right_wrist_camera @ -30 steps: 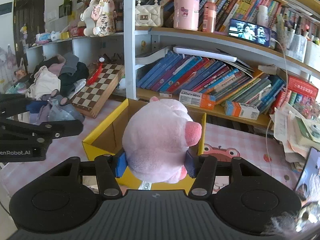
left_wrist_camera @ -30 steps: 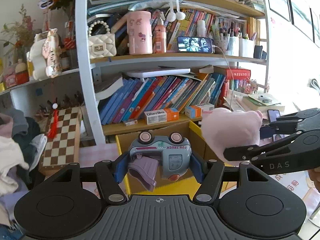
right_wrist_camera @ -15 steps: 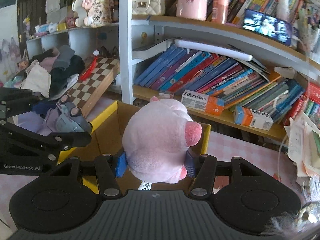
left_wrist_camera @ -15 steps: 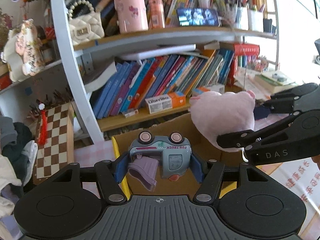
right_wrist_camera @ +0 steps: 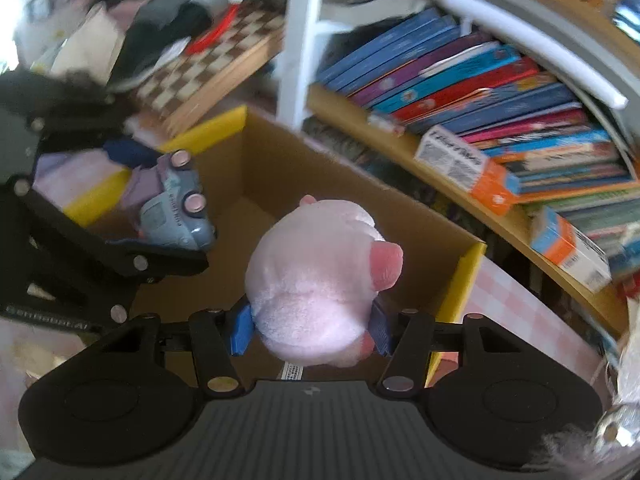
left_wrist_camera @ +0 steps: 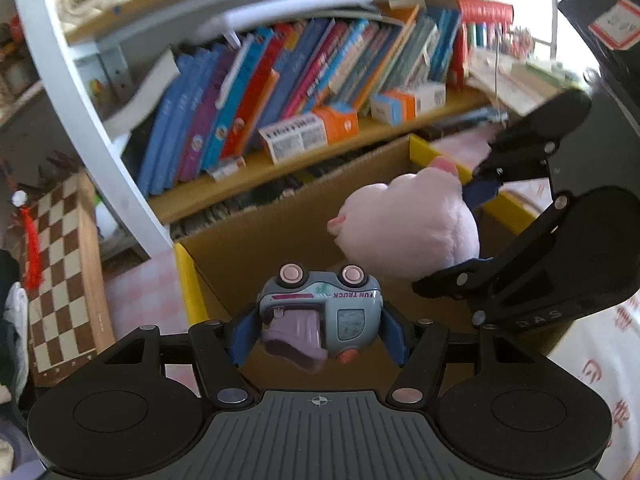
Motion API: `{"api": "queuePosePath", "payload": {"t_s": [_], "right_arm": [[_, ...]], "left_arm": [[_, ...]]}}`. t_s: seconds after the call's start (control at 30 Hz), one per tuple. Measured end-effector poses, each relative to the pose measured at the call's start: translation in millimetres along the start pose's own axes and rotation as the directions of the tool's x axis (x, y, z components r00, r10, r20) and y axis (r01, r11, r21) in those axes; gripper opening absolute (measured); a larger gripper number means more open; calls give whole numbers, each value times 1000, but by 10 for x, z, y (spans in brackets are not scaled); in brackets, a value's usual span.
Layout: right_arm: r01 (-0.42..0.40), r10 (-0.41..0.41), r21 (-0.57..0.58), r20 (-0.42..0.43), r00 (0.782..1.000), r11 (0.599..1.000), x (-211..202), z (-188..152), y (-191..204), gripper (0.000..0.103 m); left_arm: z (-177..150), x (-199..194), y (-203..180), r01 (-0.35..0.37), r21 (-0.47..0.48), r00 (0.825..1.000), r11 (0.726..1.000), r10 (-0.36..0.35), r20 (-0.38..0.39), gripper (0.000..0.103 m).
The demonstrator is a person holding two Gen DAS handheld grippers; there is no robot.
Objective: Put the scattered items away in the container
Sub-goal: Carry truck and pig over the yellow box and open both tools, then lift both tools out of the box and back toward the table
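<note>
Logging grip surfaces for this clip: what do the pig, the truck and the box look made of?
Pig: soft plush fabric, fuzzy matte pile, with a sewn-in label underneath.
Truck: hard moulded plastic, smooth with a slight sheen and printed lettering.
Box: brown cardboard, matte inside walls, probably yellow tape or print along the rim.

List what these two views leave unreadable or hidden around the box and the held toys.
- Floor of the yellow-edged cardboard box: right wrist view, hidden by the pink plush pig.
- Underside of the grey-blue toy truck: left wrist view, hidden by the left tongs.
- Book spines: motion-blurred, titles unreadable.
- Pig's tag: too small to read, cut off by the right tongs.
</note>
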State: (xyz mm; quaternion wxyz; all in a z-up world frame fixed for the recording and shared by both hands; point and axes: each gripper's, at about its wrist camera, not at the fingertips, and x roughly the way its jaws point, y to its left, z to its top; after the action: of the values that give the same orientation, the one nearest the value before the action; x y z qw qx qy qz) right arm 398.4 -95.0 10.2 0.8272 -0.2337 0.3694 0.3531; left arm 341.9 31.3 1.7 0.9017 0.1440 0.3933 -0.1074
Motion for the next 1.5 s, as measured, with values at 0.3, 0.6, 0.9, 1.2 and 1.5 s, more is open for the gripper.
{"api": "queuePosePath", "payload": {"t_s": [0.3, 0.6, 0.9, 1.2, 1.5], "right_arm": [[-48, 35, -120, -109, 993, 992, 380, 108, -38, 54], [-63, 38, -151, -167, 985, 986, 634, 125, -84, 55], [-76, 46, -150, -196, 980, 986, 722, 137, -127, 56], [-73, 38, -172, -198, 979, 982, 729, 131, -88, 65], [-65, 48, -154, -112, 993, 986, 469, 201, -100, 80]], "left_arm": [[30, 396, 40, 16, 55, 990, 998, -9, -138, 63], [87, 619, -109, 28, 174, 977, 984, 10, -214, 63], [64, 700, -192, 49, 218, 965, 975, 11, -263, 64], [63, 690, -226, 36, 234, 967, 972, 26, -255, 77], [75, 456, -219, 11, 246, 979, 969, 39, -198, 79]]}}
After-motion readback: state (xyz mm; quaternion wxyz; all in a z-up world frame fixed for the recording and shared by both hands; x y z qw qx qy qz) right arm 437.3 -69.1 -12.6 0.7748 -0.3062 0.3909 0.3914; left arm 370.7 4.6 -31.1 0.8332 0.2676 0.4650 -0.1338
